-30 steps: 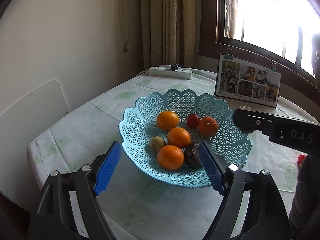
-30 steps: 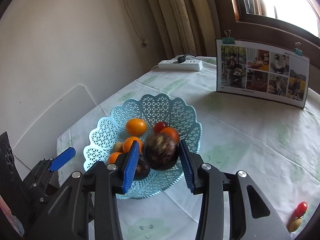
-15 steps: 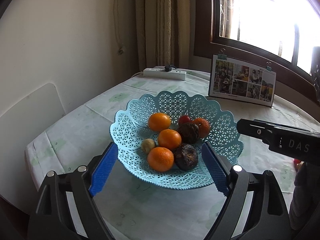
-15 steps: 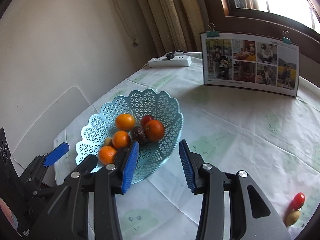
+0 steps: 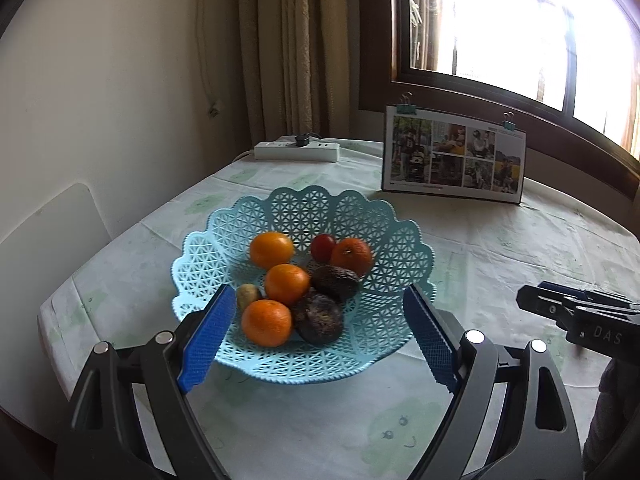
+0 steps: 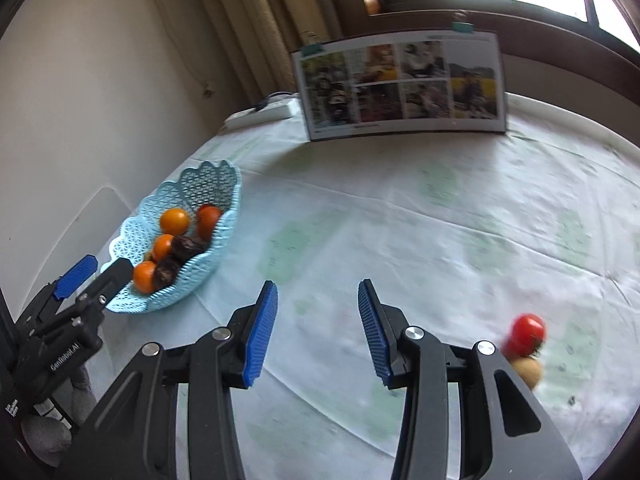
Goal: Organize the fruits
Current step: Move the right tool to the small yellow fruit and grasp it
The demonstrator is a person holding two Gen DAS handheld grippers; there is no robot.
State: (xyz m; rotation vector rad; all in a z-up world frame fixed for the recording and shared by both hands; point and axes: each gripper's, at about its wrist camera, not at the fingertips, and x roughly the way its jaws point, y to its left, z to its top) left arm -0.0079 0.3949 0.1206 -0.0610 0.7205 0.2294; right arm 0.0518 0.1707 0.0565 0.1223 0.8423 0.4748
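Released, a second dark fruit [image 5: 334,281] lies in the basket [image 5: 400,236] — both hand-held grippers gape, empty.

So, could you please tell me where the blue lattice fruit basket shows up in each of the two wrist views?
Left wrist view: the blue basket sits centre frame, between the open left gripper fingers.
Right wrist view: the same basket lies at the left edge, well left of the open, empty right gripper.
Shared landmark: the clipped photo board standing behind it on the table.
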